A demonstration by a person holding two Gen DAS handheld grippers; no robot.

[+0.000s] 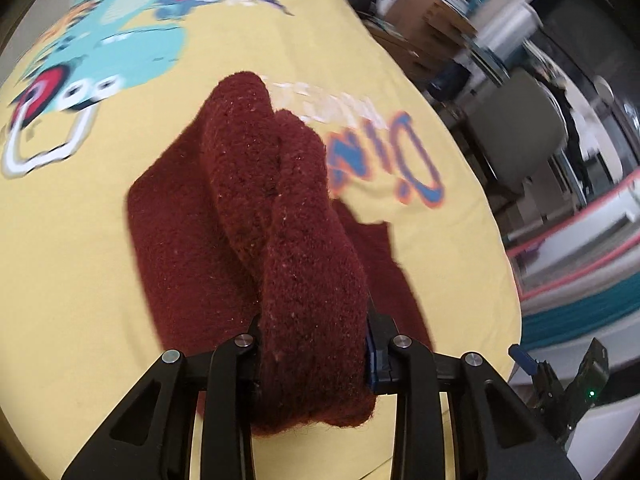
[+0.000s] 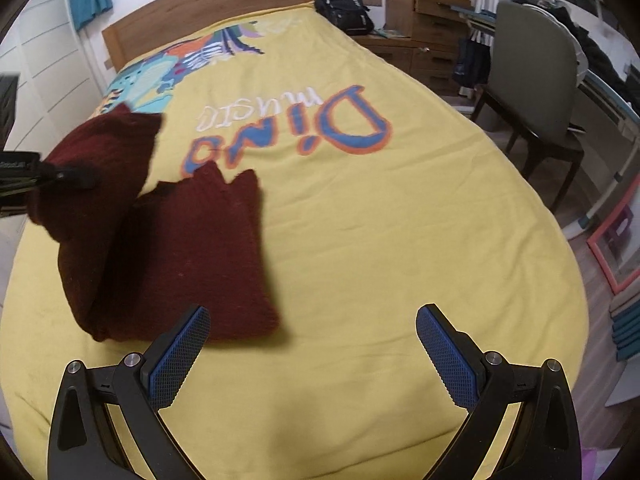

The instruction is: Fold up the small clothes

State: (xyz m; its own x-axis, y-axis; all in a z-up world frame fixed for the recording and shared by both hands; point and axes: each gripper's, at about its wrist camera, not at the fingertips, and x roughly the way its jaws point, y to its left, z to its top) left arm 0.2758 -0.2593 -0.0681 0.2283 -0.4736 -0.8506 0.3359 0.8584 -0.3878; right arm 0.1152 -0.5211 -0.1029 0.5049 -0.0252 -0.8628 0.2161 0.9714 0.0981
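Observation:
A dark red knitted garment (image 1: 280, 240) lies on the yellow bedspread (image 1: 80, 260). My left gripper (image 1: 316, 344) is shut on one bunched end of it and holds that end lifted above the rest. In the right wrist view the garment (image 2: 192, 248) sits at the left, its lower part flat on the bedspread (image 2: 380, 240), its upper part raised by the left gripper (image 2: 80, 178) coming in from the left edge. My right gripper (image 2: 312, 320) is open and empty, just to the right of the garment's near edge.
The bedspread carries a "Dino music" print (image 2: 292, 124) and a cartoon print (image 1: 100, 52). A wooden headboard (image 2: 208, 12) is at the far end, with a black backpack (image 2: 344, 4) beside it. A grey chair (image 2: 532, 76) and drawers (image 2: 424, 28) stand right of the bed.

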